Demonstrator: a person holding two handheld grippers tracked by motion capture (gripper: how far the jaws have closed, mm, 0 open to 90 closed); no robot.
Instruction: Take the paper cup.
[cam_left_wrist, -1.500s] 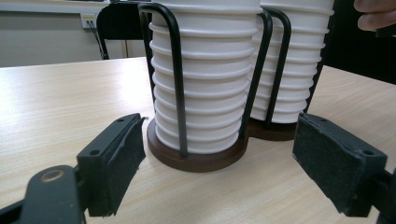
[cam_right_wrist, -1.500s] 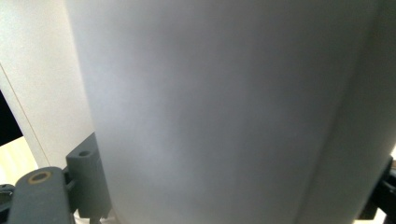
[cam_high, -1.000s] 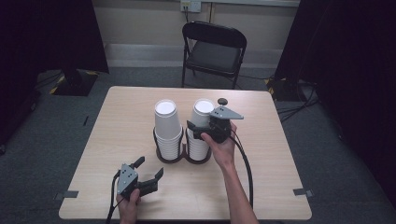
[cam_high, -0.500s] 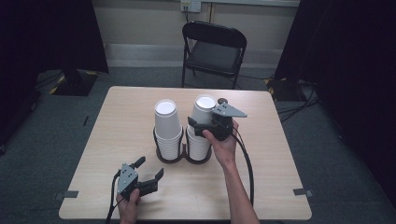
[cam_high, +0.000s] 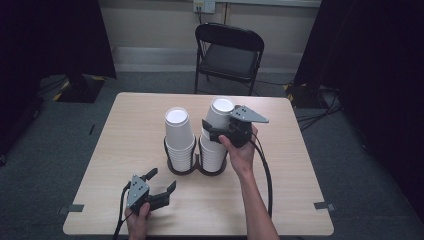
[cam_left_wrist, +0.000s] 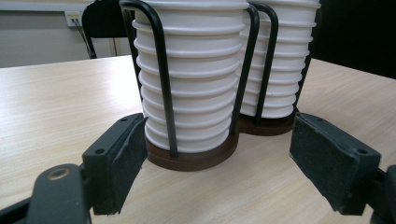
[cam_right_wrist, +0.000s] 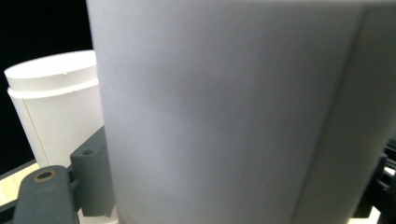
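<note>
In the high view, the right gripper now sits higher than a second ago, its jaws pinching the top cup of the right stack, which rides up above its neighbours, so the lift-off looks under way. In the left gripper view, the left gripper rests spread, just short of the wire holder. In the right gripper view, the cup's wall sits directly between the jaws.
</note>
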